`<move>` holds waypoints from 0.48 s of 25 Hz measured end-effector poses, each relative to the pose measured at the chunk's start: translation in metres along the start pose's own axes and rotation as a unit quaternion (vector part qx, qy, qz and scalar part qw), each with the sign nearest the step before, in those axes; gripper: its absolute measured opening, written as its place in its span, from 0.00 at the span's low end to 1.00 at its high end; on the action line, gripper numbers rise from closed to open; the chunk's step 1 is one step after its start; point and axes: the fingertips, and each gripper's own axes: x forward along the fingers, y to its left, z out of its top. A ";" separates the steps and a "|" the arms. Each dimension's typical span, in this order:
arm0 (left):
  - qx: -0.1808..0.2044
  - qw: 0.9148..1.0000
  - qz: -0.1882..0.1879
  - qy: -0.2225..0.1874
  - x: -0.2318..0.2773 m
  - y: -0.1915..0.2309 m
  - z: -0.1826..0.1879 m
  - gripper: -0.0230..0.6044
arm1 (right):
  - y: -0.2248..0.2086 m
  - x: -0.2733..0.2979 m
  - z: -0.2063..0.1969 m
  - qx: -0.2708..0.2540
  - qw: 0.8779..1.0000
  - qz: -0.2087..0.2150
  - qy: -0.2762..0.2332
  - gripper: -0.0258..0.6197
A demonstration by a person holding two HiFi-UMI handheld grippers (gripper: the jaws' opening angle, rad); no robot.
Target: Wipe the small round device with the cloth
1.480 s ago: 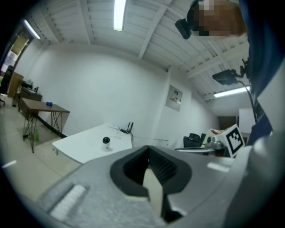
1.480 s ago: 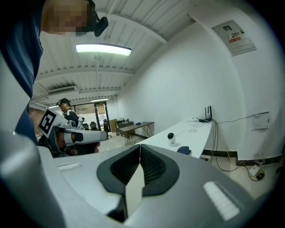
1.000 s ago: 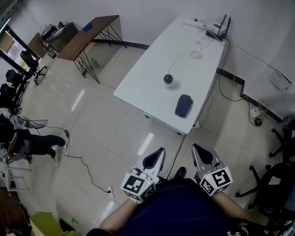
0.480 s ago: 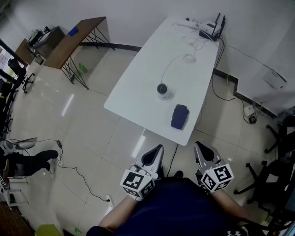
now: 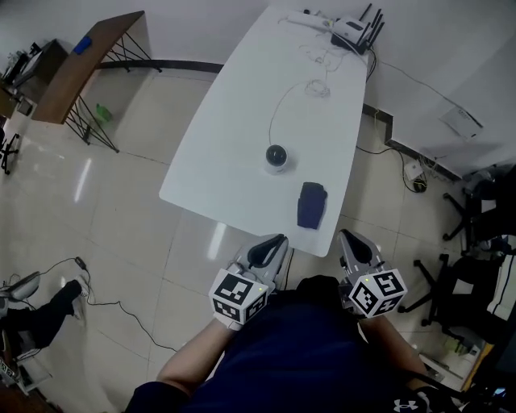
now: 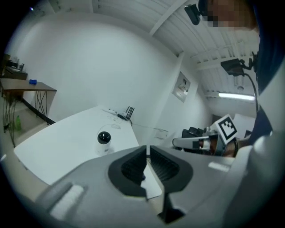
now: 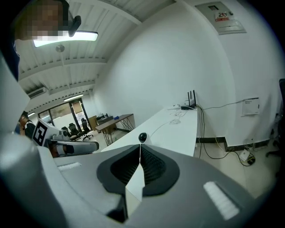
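The small round device [image 5: 276, 158], white with a black dome, stands near the middle of the white table [image 5: 226, 153]. A dark blue cloth [image 5: 311, 205] lies folded just to its right, close to the table's near edge. Both grippers hover side by side short of that edge, over the floor. My left gripper [image 5: 270, 246] has just been opening; a narrow slit shows between its pads [image 6: 133, 164] and nothing is in it. My right gripper [image 5: 348, 240] is shut and empty. The device [image 6: 103, 139] shows ahead in the left gripper view, and just over the shut tips in the right gripper view [image 7: 142, 137].
A white cable [image 5: 294, 93] runs from the device to the table's far end, where a router with antennas [image 5: 355, 31] and a power strip [image 5: 305, 18] lie. A brown desk [image 5: 81, 64] stands at the far left. Office chairs [image 5: 476, 202] crowd the right. Cords trail on the floor [image 5: 121, 302].
Both grippers have come forward toward the table's near edge, and the table, device and cloth now sit closer in the head view. The jaws look much the same.
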 end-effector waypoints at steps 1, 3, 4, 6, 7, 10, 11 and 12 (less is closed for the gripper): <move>-0.003 1.000 -0.005 0.010 0.005 0.004 -0.003 0.09 | -0.002 0.005 -0.003 0.003 1.000 -0.001 0.008 0.06; -0.014 1.000 -0.013 0.025 0.016 0.011 -0.008 0.13 | -0.010 0.018 -0.011 0.016 0.999 0.001 0.029 0.06; -0.020 0.999 -0.014 0.032 0.023 0.016 -0.009 0.13 | -0.016 0.026 -0.017 0.027 0.999 0.004 0.041 0.07; -0.030 0.998 -0.015 0.049 0.039 0.023 -0.014 0.16 | -0.030 0.044 -0.030 0.049 0.996 0.015 0.068 0.17; -0.035 0.998 -0.015 0.057 0.050 0.025 -0.016 0.18 | -0.039 0.053 -0.035 0.055 0.995 0.022 0.079 0.20; -0.049 0.995 -0.011 0.092 0.083 0.035 -0.032 0.24 | -0.065 0.079 -0.056 0.067 0.990 0.044 0.112 0.24; -0.052 0.993 -0.006 0.107 0.094 0.040 -0.040 0.24 | -0.074 0.088 -0.064 0.077 0.988 0.053 0.124 0.24; -0.054 0.991 0.000 0.123 0.104 0.044 -0.048 0.24 | -0.081 0.097 -0.073 0.093 0.984 0.064 0.136 0.25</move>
